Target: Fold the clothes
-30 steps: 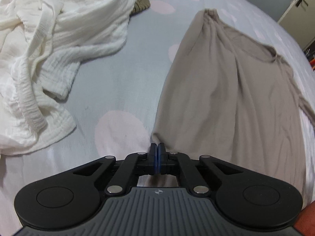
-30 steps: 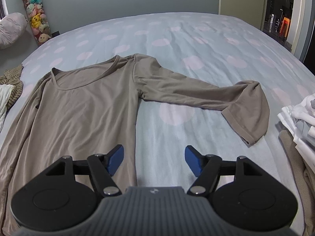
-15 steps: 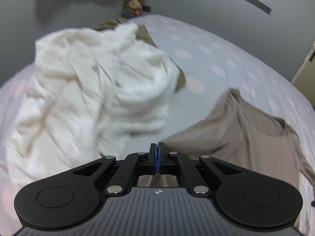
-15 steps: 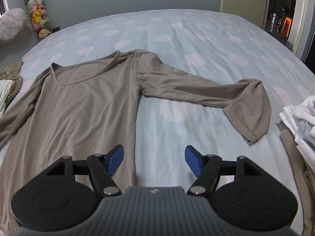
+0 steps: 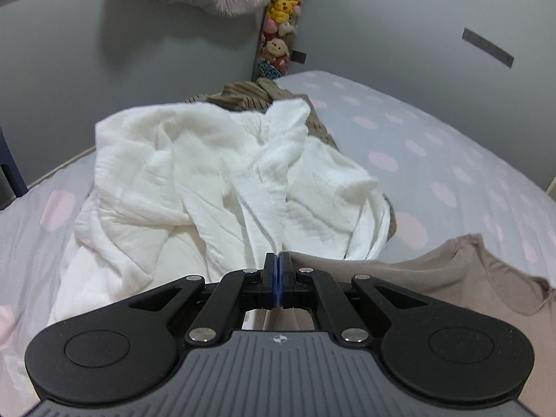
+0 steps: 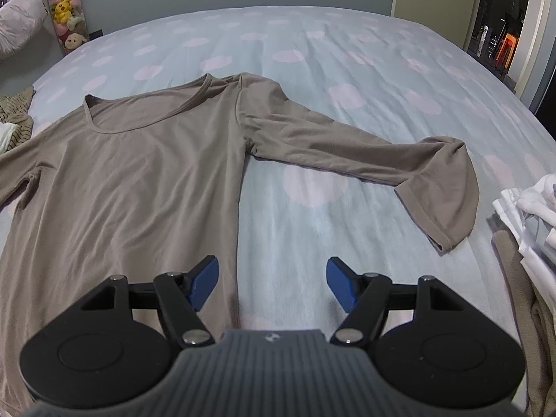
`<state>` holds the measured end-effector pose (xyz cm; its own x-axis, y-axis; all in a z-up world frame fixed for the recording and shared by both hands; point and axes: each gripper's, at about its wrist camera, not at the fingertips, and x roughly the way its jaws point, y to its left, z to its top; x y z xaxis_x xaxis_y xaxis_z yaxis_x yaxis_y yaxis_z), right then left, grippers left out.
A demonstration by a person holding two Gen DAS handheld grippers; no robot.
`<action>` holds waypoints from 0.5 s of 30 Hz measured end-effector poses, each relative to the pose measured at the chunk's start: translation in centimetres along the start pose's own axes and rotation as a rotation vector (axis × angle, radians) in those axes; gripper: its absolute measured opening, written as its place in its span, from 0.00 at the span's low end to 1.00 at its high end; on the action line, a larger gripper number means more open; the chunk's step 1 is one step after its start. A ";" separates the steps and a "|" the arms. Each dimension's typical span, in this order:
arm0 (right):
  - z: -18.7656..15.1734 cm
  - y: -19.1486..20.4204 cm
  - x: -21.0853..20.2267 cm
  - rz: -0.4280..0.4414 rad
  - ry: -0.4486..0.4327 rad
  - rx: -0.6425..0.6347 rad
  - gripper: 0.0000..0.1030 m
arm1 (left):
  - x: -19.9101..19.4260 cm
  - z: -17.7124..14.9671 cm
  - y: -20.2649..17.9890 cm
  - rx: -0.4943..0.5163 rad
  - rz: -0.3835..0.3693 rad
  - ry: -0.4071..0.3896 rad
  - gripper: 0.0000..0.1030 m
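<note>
- Left gripper (image 5: 278,267) pinched shut on taupe long-sleeve shirt (image 6: 139,173) edge, beside crumpled white garment (image 5: 215,180).
- Right gripper (image 6: 272,281) spread wide, holding nothing, above polka-dot bedsheet (image 6: 312,69).

I see a home bedroom: a wide bed (image 6: 347,69) under a pale blue sheet with pink dots, a hanging tube of plush toys (image 5: 279,21) against the grey wall, clothes (image 5: 222,180) heaped on the bed, and an open doorway (image 6: 500,24) to another room.
</note>
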<state>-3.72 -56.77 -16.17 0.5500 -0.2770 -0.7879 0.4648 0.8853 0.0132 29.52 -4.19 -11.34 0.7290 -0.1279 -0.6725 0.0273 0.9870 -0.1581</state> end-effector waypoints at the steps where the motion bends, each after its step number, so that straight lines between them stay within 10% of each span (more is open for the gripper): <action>1: 0.0 0.1 0.1 -0.005 0.004 -0.004 0.69 | 0.4 -0.2 -0.2 0.014 0.000 0.002 0.00; 7: 0.1 0.5 0.3 -0.022 0.019 -0.025 0.69 | -0.4 -0.6 -0.4 0.035 -0.004 -0.036 0.27; 15: 0.2 0.4 0.4 -0.008 0.014 -0.017 0.69 | -2.8 -1.6 -2.4 0.090 -0.100 -0.053 0.29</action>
<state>-3.16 -56.66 -16.38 0.5361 -0.2793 -0.7966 0.4575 0.8892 -0.0038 26.38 -6.32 -10.24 0.7548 -0.2228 -0.6170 0.1611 0.9747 -0.1550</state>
